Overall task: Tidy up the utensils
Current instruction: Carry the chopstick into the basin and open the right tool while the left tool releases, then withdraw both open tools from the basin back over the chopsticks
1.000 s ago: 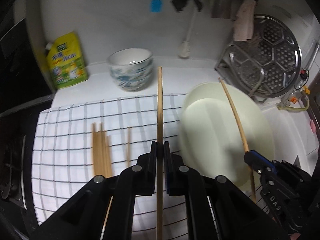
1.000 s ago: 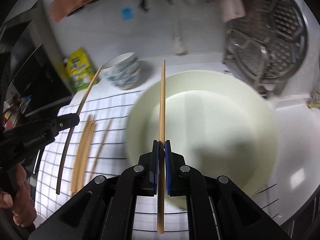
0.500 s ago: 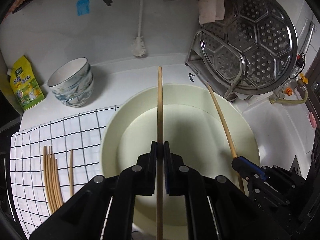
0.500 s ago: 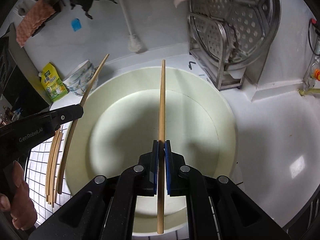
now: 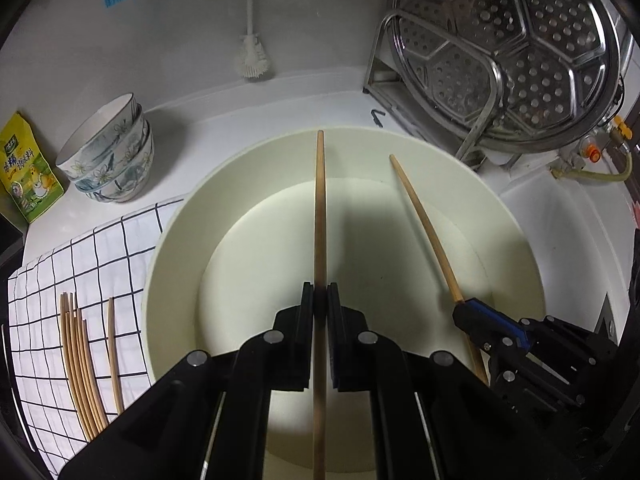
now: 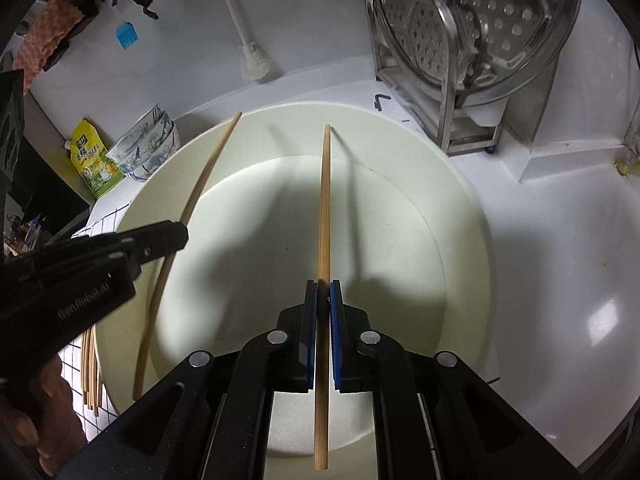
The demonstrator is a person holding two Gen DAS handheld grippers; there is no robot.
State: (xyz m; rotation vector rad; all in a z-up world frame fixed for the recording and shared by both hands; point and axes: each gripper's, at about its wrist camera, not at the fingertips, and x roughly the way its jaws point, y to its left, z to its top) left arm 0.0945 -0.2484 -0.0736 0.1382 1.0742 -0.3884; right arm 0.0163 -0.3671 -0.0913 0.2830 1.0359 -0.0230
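Now that both hands have carried across from the checked cloth (image 5: 60, 264), we see the wide cream basin (image 5: 516, 232) filling each view where, a second ago, the cloth lay under the left tool. The basin sits on the white counter (image 6: 560, 280), just in front of the steel rack (image 5: 508, 52) and beside the stacked bowls (image 5: 108, 156); its floor is bare.

Next in size come the two black tongs. We read the left gripper (image 5: 320, 308) as clamped on one chopstick (image 5: 320, 216), which runs straight up between its pads with the tip over the far rim. The right gripper (image 6: 323, 304) is likewise closed on a second chopstick (image 6: 325, 200), held the same way; in the left view that stick shows slanting at the right. Both sticks hang above the basin, apart from each other, and neither touches it as far as we can tell.

Smallest are the remaining chopsticks (image 5: 80, 356), a loose bundle and one stray stick beside it, lying on the cloth at the left edge.

We judge that the move has been a transfer: two sticks are brought from the cloth to the basin, both tools tilted downward, and the release has not yet come. Several sticks on the cloth remain to be fetched.
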